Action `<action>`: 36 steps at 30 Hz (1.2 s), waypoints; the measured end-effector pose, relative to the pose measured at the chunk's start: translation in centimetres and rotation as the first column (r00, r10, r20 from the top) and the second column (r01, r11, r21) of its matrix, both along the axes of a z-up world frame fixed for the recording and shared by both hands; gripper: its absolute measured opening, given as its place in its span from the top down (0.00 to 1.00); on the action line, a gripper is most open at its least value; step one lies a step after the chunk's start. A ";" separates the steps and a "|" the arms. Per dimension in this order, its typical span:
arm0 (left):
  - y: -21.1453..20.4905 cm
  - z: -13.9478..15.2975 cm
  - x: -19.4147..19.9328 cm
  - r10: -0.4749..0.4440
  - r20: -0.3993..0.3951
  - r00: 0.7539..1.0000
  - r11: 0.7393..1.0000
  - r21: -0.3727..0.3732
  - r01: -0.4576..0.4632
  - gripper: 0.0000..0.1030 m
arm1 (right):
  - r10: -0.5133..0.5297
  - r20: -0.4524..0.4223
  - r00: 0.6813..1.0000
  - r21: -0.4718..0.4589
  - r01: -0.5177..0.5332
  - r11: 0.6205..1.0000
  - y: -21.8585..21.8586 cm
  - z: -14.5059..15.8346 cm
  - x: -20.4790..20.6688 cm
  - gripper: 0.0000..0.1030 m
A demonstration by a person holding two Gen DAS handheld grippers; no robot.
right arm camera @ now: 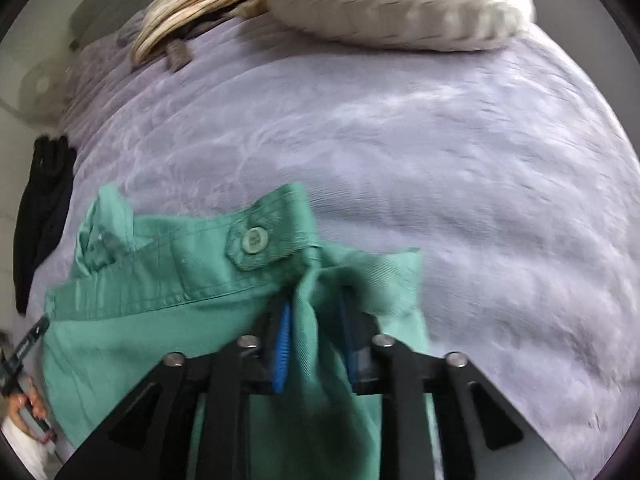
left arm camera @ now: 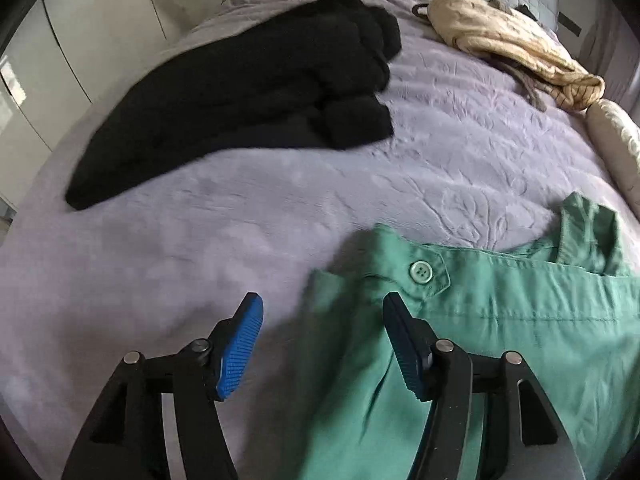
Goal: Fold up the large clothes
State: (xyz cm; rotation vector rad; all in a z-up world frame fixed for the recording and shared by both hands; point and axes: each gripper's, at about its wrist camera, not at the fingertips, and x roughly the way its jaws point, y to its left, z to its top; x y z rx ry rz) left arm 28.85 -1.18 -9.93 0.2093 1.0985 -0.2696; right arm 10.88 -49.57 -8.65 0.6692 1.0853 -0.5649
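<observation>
1. Green cotton, my task's thing: one shirt (left arm camera: 500, 340) lies near me on the bed (left arm camera: 200, 248), its collar end pointing far, a buttoned shoulder tab on each side, two buttons counted.
2. My right gripper (right arm camera: 316, 332) has its jaws closed on a bunched fold of the shirt just below the right tab.
3. My left gripper (left arm camera: 322, 344) hangs with jaws wide apart over the shirt's left edge, gripping nothing.
4. Folding looks barely begun, I judge: the shirt lies mostly spread out, no fold laid flat, and every fold remains.
5. One black garment (left arm camera: 248, 96) lies crumpled far left, unfolded.
6. One beige garment (left arm camera: 516, 48) sits heaped far right, a grey strap trailing from under it; also unfolded.
7. One cream pillow (right arm camera: 396, 0) rests at the far right edge of the bed.
</observation>
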 end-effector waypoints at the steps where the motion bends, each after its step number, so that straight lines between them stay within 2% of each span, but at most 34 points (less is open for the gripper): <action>1: 0.7 0.9 -0.5 -0.011 0.001 1.000 1.000 -0.010 0.011 0.38 | 0.000 0.008 1.000 -0.022 0.000 1.000 0.3 1.0 -0.5 0.72; 4: 2.4 3.1 -2.9 -0.056 -0.007 0.998 0.998 -0.041 0.055 0.38 | 0.053 0.057 0.997 -0.037 -0.051 0.998 2.5 3.2 -2.0 0.72; 7: 3.0 3.4 -6.3 -0.101 -0.059 0.993 0.992 -0.078 0.097 0.38 | 0.143 0.114 0.983 0.026 -0.147 0.989 6.5 4.3 -3.1 0.72; 10: 2.9 1.7 -9.6 -0.124 -0.120 0.985 0.990 -0.088 0.114 0.38 | 0.233 0.124 0.965 0.112 -0.247 0.963 11.2 2.9 -3.2 0.72; 13: 3.4 -1.3 -11.6 -0.090 -0.172 0.981 0.995 -0.055 0.082 0.38 | 0.260 0.076 0.963 0.151 -0.268 0.951 13.6 0.4 -3.7 0.72; 15: 4.0 -2.8 -12.5 -0.081 -0.173 0.982 0.997 -0.008 0.081 0.38 | 0.240 0.020 0.971 0.171 -0.240 0.956 13.6 -1.3 -5.0 0.72; 17: 5.3 -3.1 -13.0 -0.067 -0.173 0.983 0.997 0.028 0.072 0.38 | 0.197 0.006 0.980 0.174 -0.195 0.965 12.5 -1.4 -6.7 0.73; 20: 8.0 -3.1 -12.9 -0.015 -0.200 0.980 1.000 -0.010 0.014 0.38 | 0.113 -0.038 0.993 0.126 -0.108 0.986 9.9 -1.1 -10.2 0.73; 22: 9.3 -3.7 -12.8 0.017 -0.227 0.974 1.000 -0.019 -0.022 0.38 | 0.068 -0.059 0.996 0.137 -0.059 0.989 8.6 -2.0 -11.7 0.75; 24: 10.0 -4.6 -12.9 0.035 -0.254 0.966 0.998 -0.050 -0.049 0.38 | 0.035 -0.050 0.998 0.161 -0.027 0.987 7.7 -3.4 -13.1 0.83; 25: 10.0 -5.0 -12.9 0.036 -0.256 0.966 0.998 -0.049 -0.051 0.36 | 0.036 -0.051 0.998 0.153 -0.028 0.988 7.5 -3.9 -13.5 0.96; 26: 9.8 -5.1 -13.1 0.031 -0.243 0.970 0.999 -0.035 -0.041 0.35 | 0.034 -0.037 0.999 0.157 -0.027 0.987 7.4 -4.4 -13.9 0.98; 30: 10.1 -4.4 -13.8 0.003 -0.217 0.976 1.000 -0.005 -0.004 0.35 | -0.026 -0.020 0.999 0.182 0.029 0.983 7.1 -3.9 -15.2 0.98; 36: 12.9 -2.8 -14.5 0.093 -0.196 0.976 0.994 0.070 -0.080 0.35 | -0.100 -0.074 0.992 0.200 0.113 0.973 7.4 -3.2 -18.0 0.97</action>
